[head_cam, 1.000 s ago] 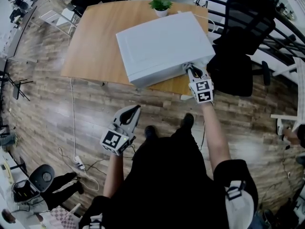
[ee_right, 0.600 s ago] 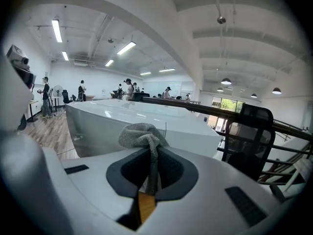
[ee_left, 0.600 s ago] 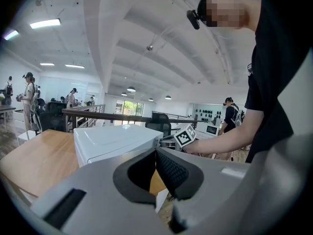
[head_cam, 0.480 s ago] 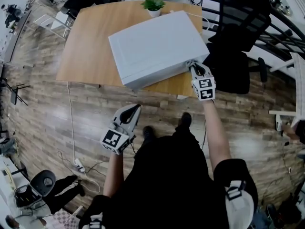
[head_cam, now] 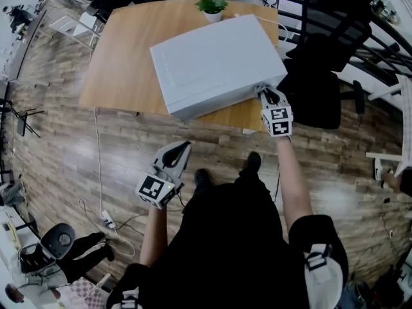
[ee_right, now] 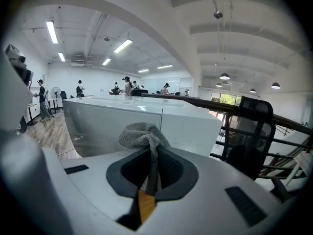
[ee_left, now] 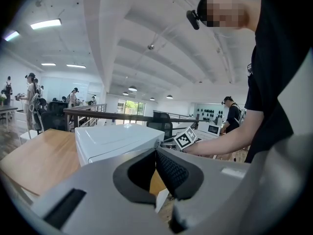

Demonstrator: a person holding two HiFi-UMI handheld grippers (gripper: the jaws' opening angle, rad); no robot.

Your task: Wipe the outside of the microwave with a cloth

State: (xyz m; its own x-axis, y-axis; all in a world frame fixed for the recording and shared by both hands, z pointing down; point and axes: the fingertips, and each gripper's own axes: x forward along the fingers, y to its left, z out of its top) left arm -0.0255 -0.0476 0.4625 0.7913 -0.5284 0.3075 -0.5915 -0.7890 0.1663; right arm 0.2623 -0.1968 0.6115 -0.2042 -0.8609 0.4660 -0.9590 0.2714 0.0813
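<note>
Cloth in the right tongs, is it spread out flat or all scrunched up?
Scrunched up. The grey cloth is a bunched wad, pinched between the right tongs.

Upper middle of the head view: a light brown rectangular wooden table (head_cam: 122, 56), left half bare. At its far edge, a small green leafy plant in a white pot (head_cam: 213, 6). Just right of the table, a black office chair (head_cam: 322, 56), with a curved black metal railing (head_cam: 380, 36) behind. Below, a grey-brown wooden plank floor (head_cam: 77, 153). Lower left: a white power strip (head_cam: 107, 221) with thin cables on the planks, near a black round-seated chair (head_cam: 56, 240). Left of the left gripper view: several standing people (ee_left: 73, 96), far off.
</note>
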